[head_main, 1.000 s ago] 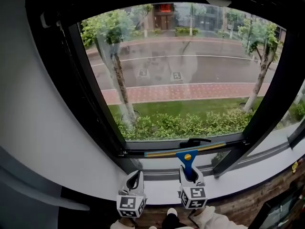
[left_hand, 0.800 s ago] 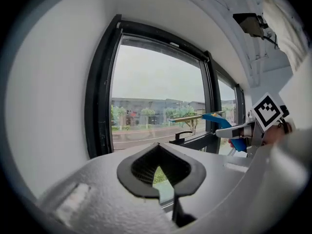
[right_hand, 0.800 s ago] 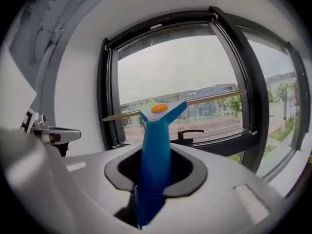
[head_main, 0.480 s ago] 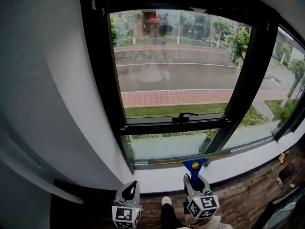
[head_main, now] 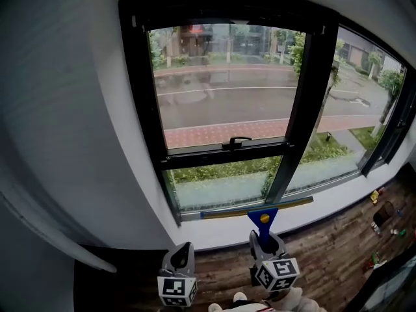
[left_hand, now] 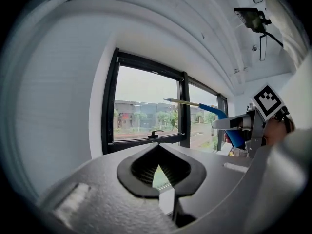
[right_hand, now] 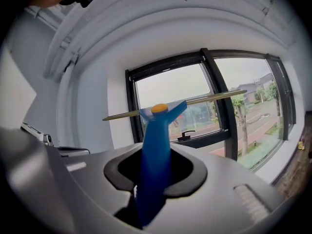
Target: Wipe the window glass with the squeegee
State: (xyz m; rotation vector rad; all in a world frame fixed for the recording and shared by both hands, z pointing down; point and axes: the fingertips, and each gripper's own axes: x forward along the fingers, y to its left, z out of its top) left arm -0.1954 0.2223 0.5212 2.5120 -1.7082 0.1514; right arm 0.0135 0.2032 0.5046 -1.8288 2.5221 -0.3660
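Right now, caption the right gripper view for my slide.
Right claw clamped on a blue squeegee, its blade held up before the black-framed window.

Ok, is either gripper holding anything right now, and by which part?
The right gripper is shut on the handle of the blue plastic squeegee. The left gripper holds nothing, its jaws together.

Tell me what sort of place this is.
Probably an indoor room above street level, perhaps an office or flat: a black-framed window in a white wall, a wood-plank floor, and a road with trees seen from above through the glass.
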